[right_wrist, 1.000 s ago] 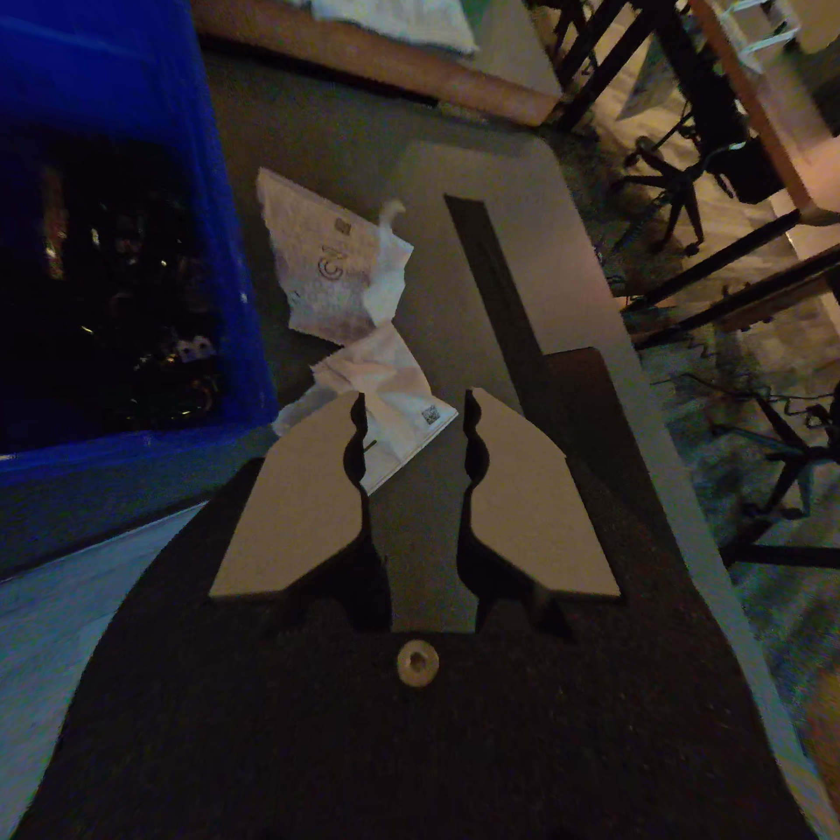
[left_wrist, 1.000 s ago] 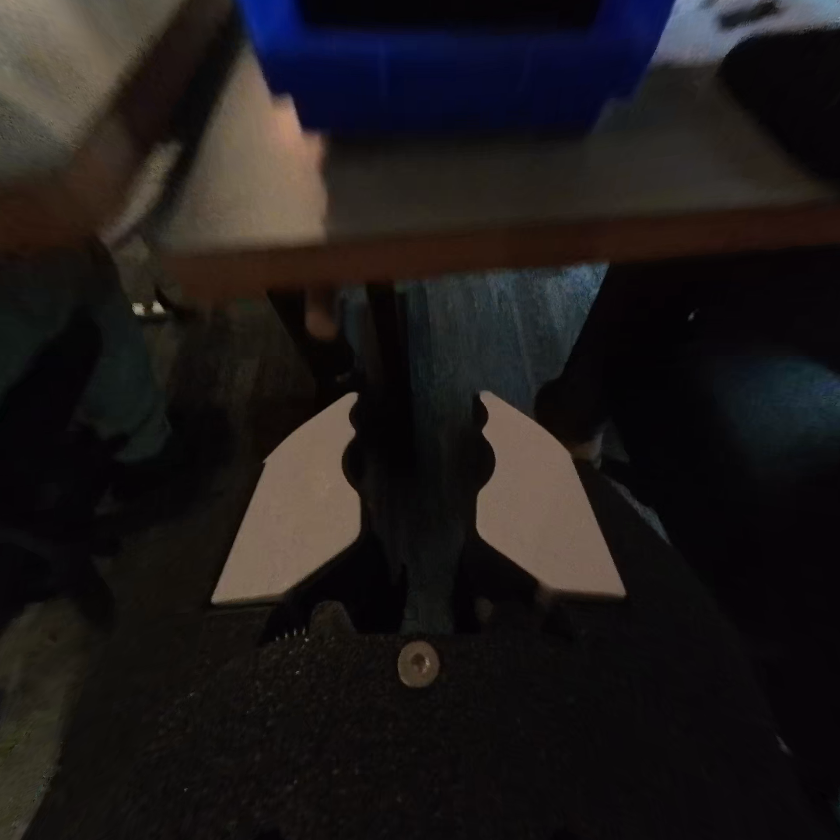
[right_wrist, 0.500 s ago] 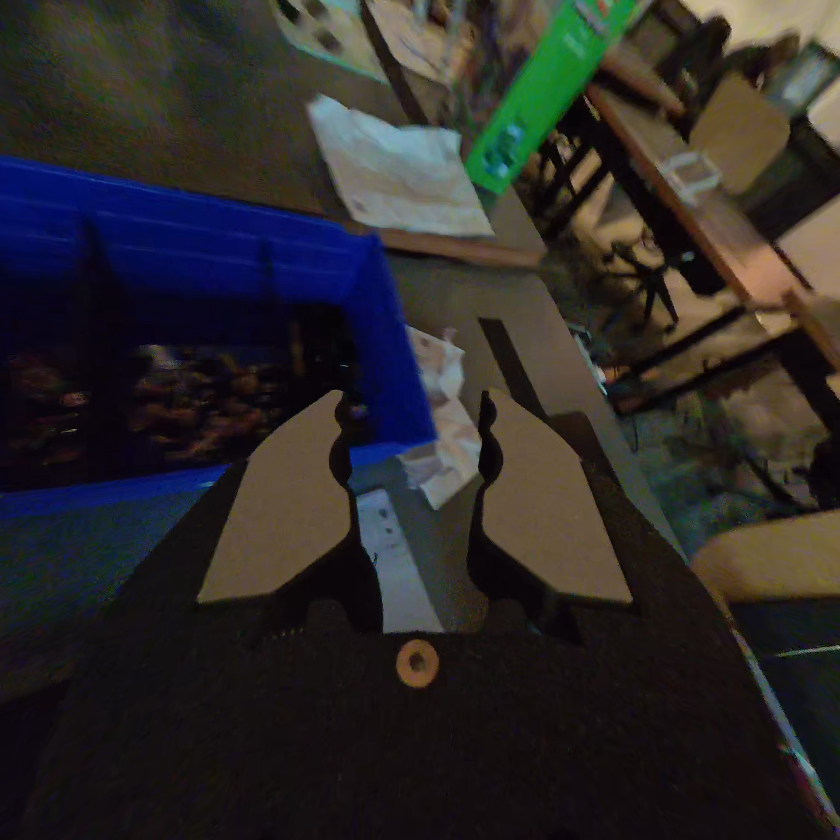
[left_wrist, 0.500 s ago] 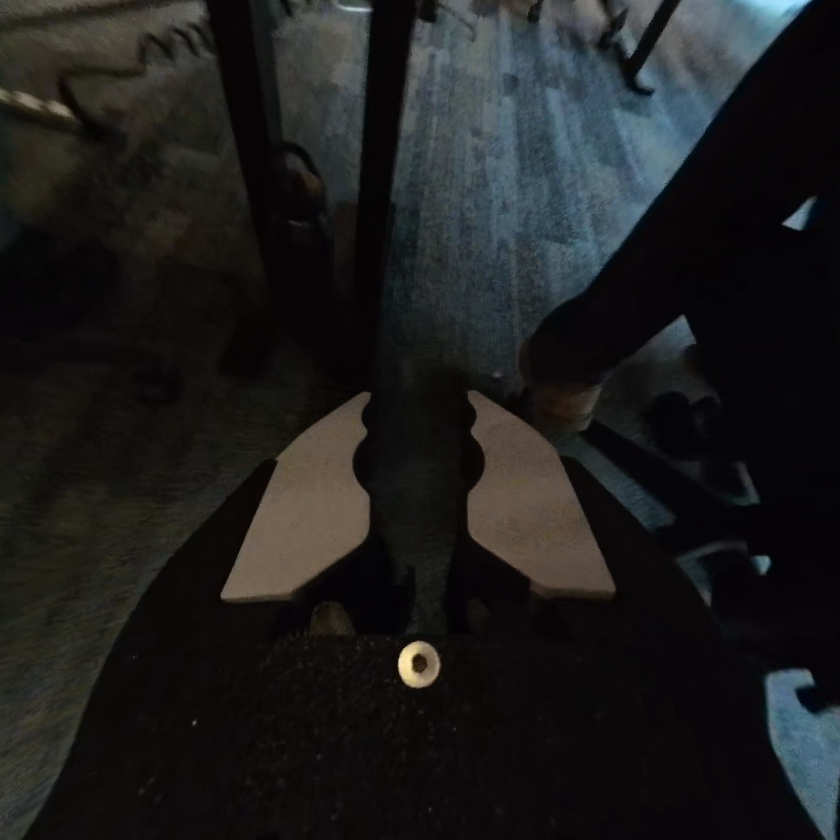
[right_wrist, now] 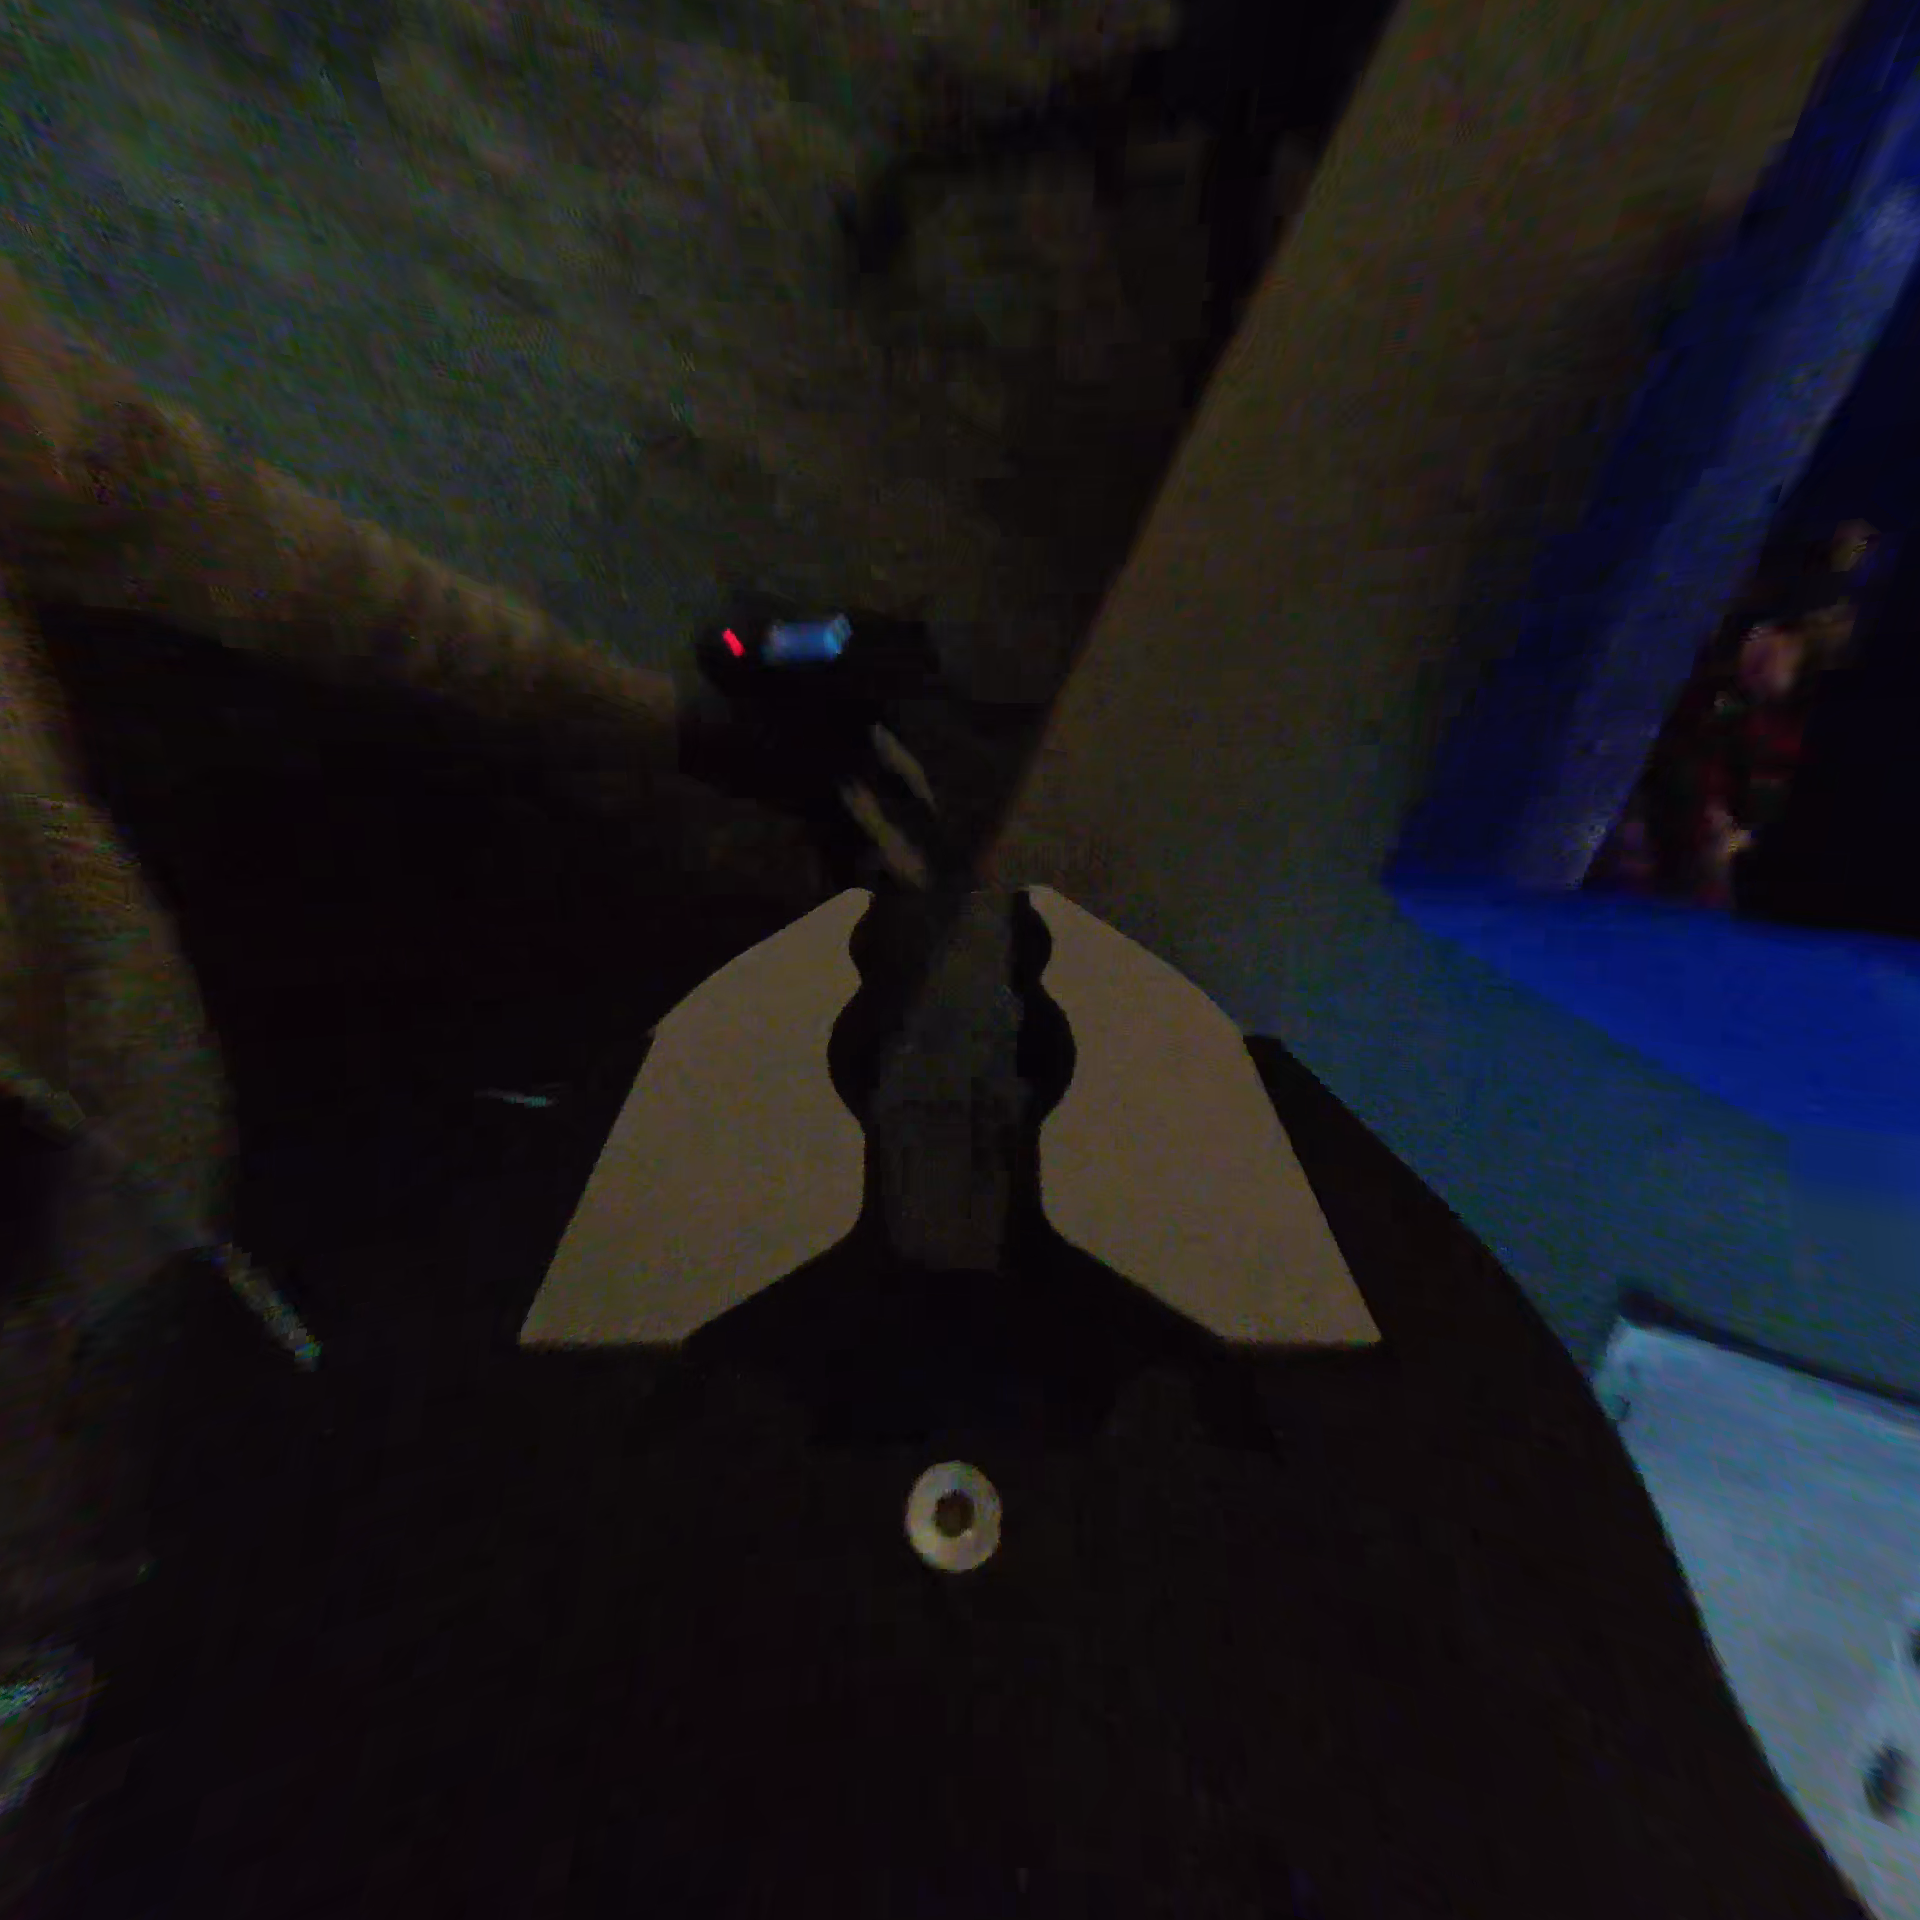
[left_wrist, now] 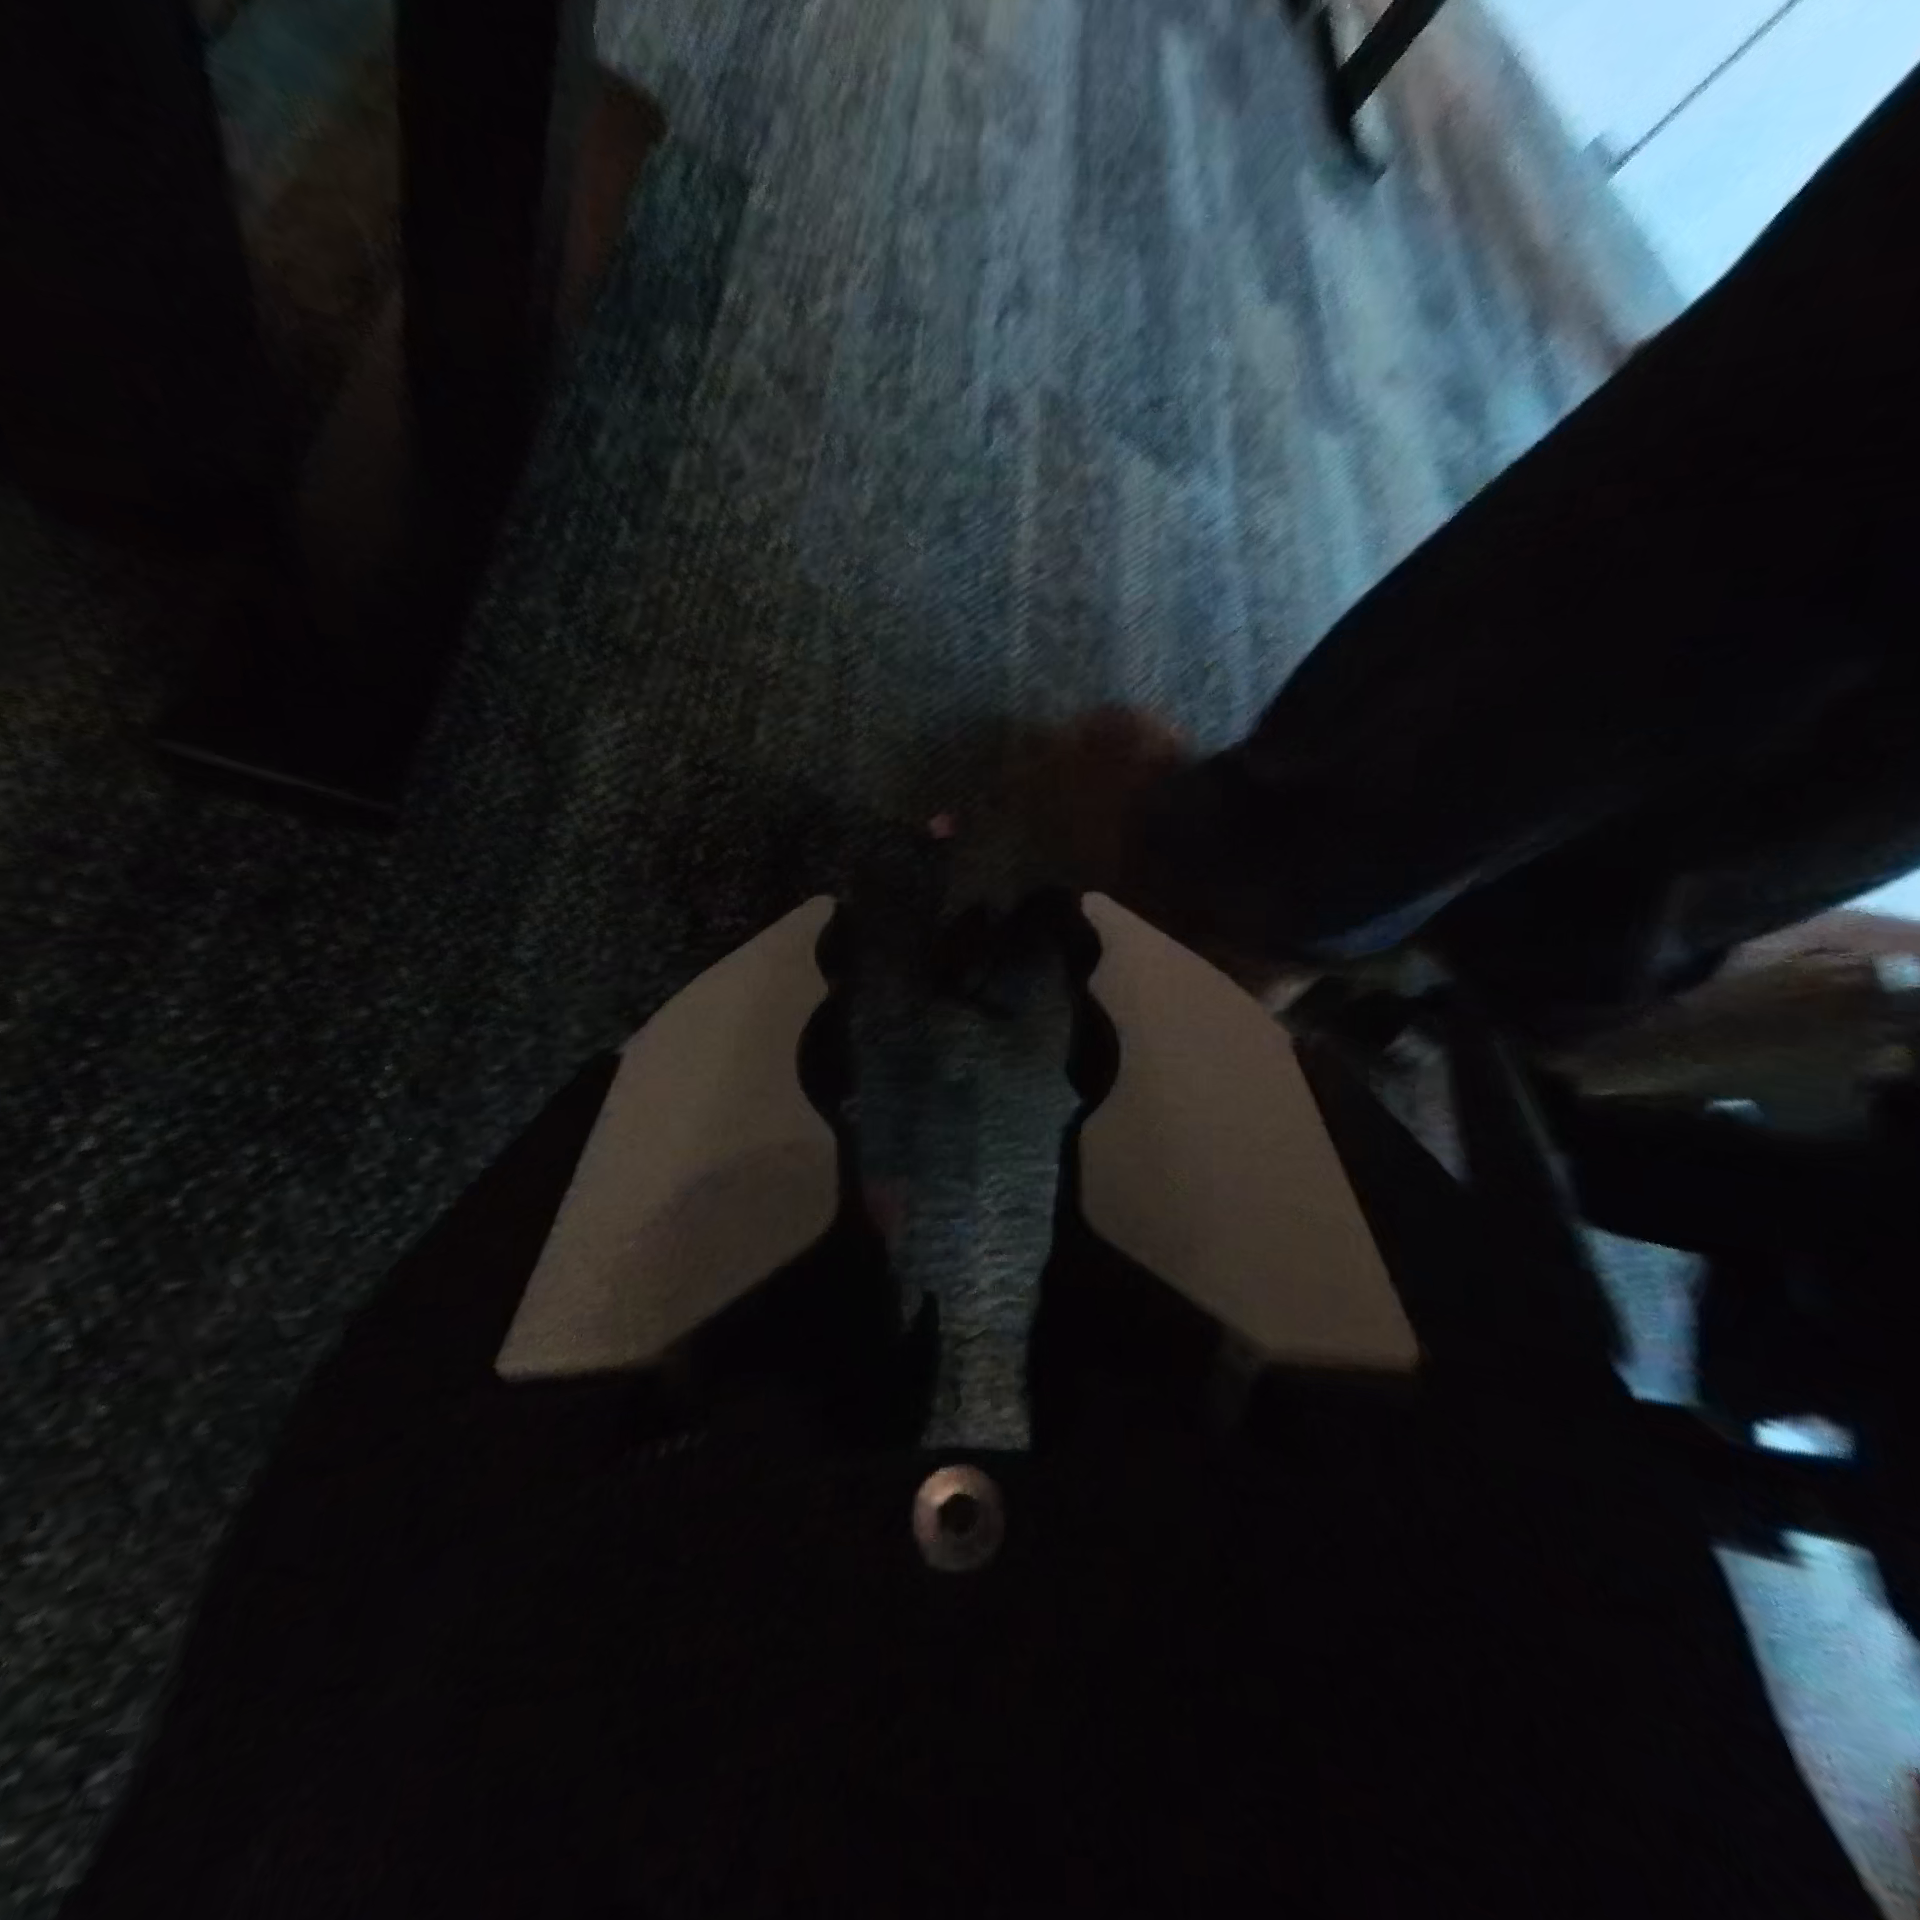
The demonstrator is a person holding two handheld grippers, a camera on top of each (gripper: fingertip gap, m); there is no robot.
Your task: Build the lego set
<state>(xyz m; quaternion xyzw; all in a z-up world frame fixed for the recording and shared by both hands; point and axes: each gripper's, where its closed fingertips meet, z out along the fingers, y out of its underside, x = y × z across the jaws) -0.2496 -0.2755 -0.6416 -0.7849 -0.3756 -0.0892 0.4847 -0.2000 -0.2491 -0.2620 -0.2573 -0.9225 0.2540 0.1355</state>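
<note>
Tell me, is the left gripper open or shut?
Open. The left gripper has its two fingers apart, and only the carpet shows between them.

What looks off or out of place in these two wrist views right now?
Both views are dark and blurred. The left gripper points down at carpeted floor, jaws apart, nothing between them. The right gripper hangs over the table edge, beside the blue bin. No spill or damage visible.

Open carpet [left_wrist: 987,364] ahead, hemmed by dark table legs [left_wrist: 447,312] leftward and a dark trouser leg [left_wrist: 1558,644] rightward.
</note>
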